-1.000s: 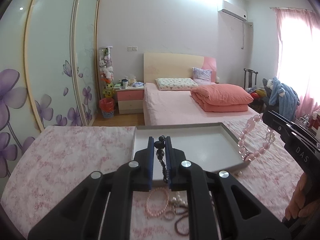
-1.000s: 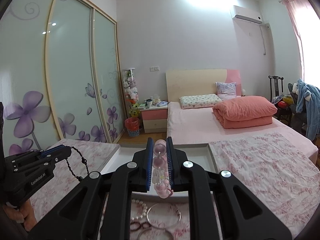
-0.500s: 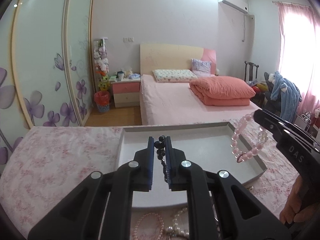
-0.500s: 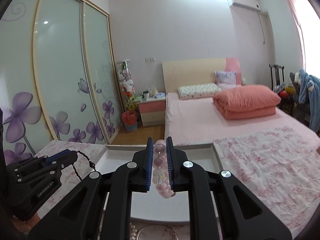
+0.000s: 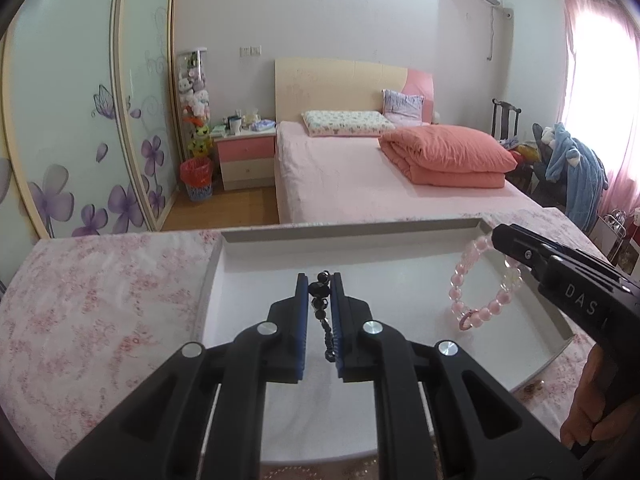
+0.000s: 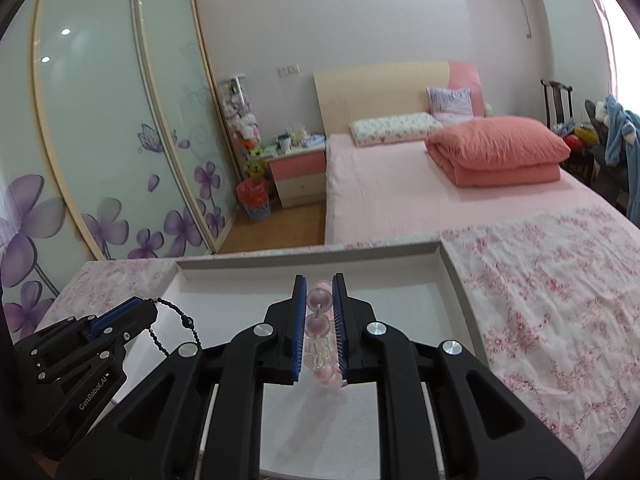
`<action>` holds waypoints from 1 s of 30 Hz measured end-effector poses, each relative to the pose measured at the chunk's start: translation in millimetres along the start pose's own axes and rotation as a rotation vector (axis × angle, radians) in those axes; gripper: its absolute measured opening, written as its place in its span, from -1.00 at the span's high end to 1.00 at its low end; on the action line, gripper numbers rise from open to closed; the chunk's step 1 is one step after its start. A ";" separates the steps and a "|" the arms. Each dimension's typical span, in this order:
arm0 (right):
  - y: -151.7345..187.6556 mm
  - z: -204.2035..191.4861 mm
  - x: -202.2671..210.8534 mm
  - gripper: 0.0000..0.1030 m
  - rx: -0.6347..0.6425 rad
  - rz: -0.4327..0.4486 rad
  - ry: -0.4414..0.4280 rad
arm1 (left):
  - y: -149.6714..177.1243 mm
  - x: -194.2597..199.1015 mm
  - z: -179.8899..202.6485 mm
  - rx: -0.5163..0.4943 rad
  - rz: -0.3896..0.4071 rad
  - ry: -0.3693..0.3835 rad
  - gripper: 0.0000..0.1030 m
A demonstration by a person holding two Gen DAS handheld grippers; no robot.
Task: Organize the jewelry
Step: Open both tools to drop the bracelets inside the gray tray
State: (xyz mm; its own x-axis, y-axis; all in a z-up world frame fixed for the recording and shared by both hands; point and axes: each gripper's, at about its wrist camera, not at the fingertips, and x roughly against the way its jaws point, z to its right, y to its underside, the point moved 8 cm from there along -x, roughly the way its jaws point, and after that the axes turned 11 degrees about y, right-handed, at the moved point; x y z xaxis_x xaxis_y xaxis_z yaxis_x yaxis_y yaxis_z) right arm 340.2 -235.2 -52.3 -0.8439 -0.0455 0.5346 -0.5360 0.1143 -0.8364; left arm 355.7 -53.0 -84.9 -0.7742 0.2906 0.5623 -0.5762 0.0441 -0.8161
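**Two bracelets held over a white tray in a pink bedroom**

A person holds a gripper in each hand above a shallow white tray (image 5: 520, 354) that rests on a pink floral cloth (image 5: 100, 320). The left gripper (image 5: 319, 280) has its blue-padded jaws drawn almost together on a black bead strand (image 5: 322, 308), which is pinched between the pads near their tips and hangs down in a thin line over the tray's floor. Seen from the right wrist camera, the same strand droops in a loop from the left gripper's tip at the tray's near left corner.

The right gripper (image 6: 319, 284) is likewise nearly closed, its pads pressing a pink bead bracelet (image 6: 319, 328) whose round pink and clear beads sit stacked in the narrow gap. From the left wrist camera the bracelet hangs as an open ring from the right gripper's tip, above the right half of the tray, a small ring charm at its lowest point. Whether it touches the tray floor cannot be told. Part of a hand (image 5: 600, 412) grips the right gripper's handle at the frame's edge.

Beyond the tray stand a bed (image 5: 360, 184) with a folded coral quilt (image 5: 448, 156), a pink nightstand (image 5: 245, 156) and a wardrobe with purple flowers (image 5: 80, 140).
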 end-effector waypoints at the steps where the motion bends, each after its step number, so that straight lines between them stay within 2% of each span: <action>1: 0.7 0.8 -0.1 0.70 -0.006 -0.001 0.007 | 1.7 -2.4 -1.2 0.004 -0.005 0.002 0.77; 3: -1.0 5.5 0.1 0.46 -0.011 0.002 0.017 | 3.2 -5.9 -3.9 0.013 -0.010 -0.001 0.75; 4: -2.1 7.1 1.1 0.25 -0.014 0.007 0.023 | 3.1 -6.2 -5.4 0.015 -0.008 -0.006 0.74; 5: -3.8 10.1 4.8 0.19 -0.019 0.021 0.031 | 3.4 -5.9 -6.5 0.017 -0.008 -0.009 0.73; 10: -10.3 16.3 12.6 0.19 -0.019 0.048 0.039 | -1.0 2.4 -20.3 0.040 0.011 -0.034 0.72; 15: -12.4 20.3 26.2 0.19 -0.017 0.069 0.039 | -4.7 21.9 -30.4 0.058 0.038 -0.057 0.61; 21: -6.3 28.4 48.5 0.19 -0.006 0.077 0.037 | 8.2 53.4 -34.2 0.051 0.050 -0.063 0.55; 26: 9.7 41.5 63.7 0.19 -0.002 0.041 0.039 | 30.7 81.7 -39.0 0.060 0.036 -0.056 0.45; 30: 35.3 42.9 76.5 0.19 0.021 -0.023 0.019 | 49.3 102.0 -44.5 0.065 0.020 -0.050 0.37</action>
State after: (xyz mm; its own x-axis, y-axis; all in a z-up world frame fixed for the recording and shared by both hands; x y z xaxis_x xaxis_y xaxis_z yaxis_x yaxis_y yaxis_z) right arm 255.7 -277.2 -46.1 -0.8309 -0.0287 0.5556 -0.5557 0.0923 -0.8263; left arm 260.0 21.3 -73.7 -0.7971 0.2427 0.5529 -0.5747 -0.0238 -0.8180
